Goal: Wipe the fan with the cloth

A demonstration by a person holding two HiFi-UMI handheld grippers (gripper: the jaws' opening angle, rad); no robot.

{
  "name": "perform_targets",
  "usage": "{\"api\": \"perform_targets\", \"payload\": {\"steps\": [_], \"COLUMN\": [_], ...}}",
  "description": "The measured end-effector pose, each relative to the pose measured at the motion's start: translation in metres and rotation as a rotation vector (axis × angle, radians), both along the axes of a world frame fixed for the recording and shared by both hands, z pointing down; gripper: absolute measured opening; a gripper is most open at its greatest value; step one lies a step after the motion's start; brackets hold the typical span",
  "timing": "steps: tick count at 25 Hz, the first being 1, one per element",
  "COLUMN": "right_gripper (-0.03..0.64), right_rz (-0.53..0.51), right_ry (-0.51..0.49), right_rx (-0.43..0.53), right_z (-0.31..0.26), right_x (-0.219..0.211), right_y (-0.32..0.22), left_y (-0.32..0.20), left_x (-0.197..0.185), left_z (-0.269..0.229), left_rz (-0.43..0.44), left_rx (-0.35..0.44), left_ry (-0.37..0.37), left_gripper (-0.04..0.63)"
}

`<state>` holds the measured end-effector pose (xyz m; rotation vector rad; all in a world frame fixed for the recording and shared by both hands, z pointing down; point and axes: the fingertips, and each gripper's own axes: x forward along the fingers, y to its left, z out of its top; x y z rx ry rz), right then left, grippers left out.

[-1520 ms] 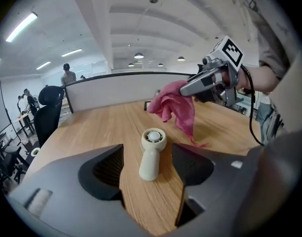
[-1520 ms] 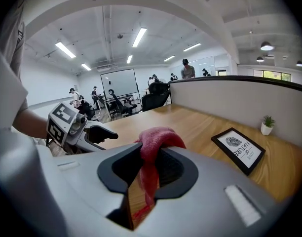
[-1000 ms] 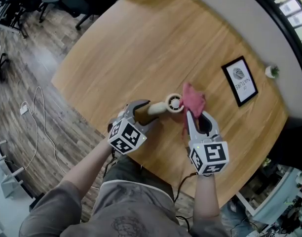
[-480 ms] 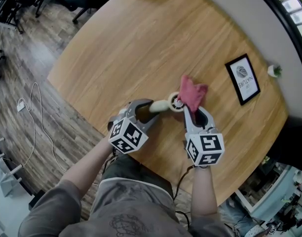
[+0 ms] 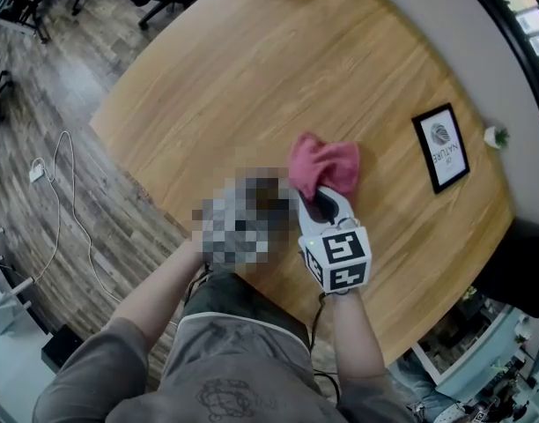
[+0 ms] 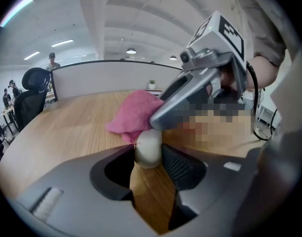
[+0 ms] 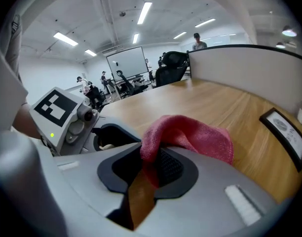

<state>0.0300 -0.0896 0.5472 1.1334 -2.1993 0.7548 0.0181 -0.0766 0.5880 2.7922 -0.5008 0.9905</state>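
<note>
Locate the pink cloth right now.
Head view, middle of the table: the cloth is pinched in the right gripper's jaws, left of the picture frame.

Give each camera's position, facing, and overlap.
Head view: on the head, facing steeply down at the table; forearms and right gripper show.
Left gripper view: on the left gripper, along jaws that have just closed on the fan handle; right gripper crosses.
Right gripper view: along jaws shut on the cloth; left gripper at left.
Shared: cloth and table.
</note>
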Motion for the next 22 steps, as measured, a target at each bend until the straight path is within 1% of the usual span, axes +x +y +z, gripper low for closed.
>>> {"api": "perform_targets", "payload": {"steps": [3,7,9,11,13,15,17,20,22], "right_gripper": [0.078,0.080,0.080,0.080,0.080,0.081,0.081,0.081,0.081], "right_rz": [-0.102,-0.146,-0.174,-0.178,-0.144,-0.083,0.010,0.144,0.172], "right_ry": [0.018,-0.006,0.039,0.100,0.113,0.098,0.087,0.106,0.102], "right_rx": [-0.022,-0.051,-0.045,-0.016,0.005,0.013,0.018,0.031,0.047], "right_z": [0.004,0.007,0.008,0.005,0.001,-0.002,-0.004,-0.007,-0.008], "right_x": [-0.027,-0.027,-0.020,-0.008,0.006,0.024,0.049,0.086,0.086], "right_y": [0.008,0.010,0.012,0.010,0.006,0.002,-0.002,-0.008,-0.009], "left_y": [0.000,0.001,0.004,0.004,0.003,0.002,0.003,0.002,0.001], "left_x": [0.000,0.000,0.001,0.000,0.000,-0.001,0.000,0.001,-0.001], "left_z": [-0.001,0.002,0.003,0.003,0.002,0.002,0.002,0.001,0.002], "left_rz": [0.003,0.022,0.031,0.032,0.030,0.028,0.024,0.022,0.027], "left_rx": [0.013,0.038,0.053,0.054,0.038,0.023,0.015,0.012,0.015], "left_ry": [-0.003,-0.032,-0.045,-0.038,-0.024,-0.018,-0.015,-0.013,-0.018], "left_gripper": [0.176,0.175,0.173,0.173,0.173,0.173,0.173,0.173,0.173]}}
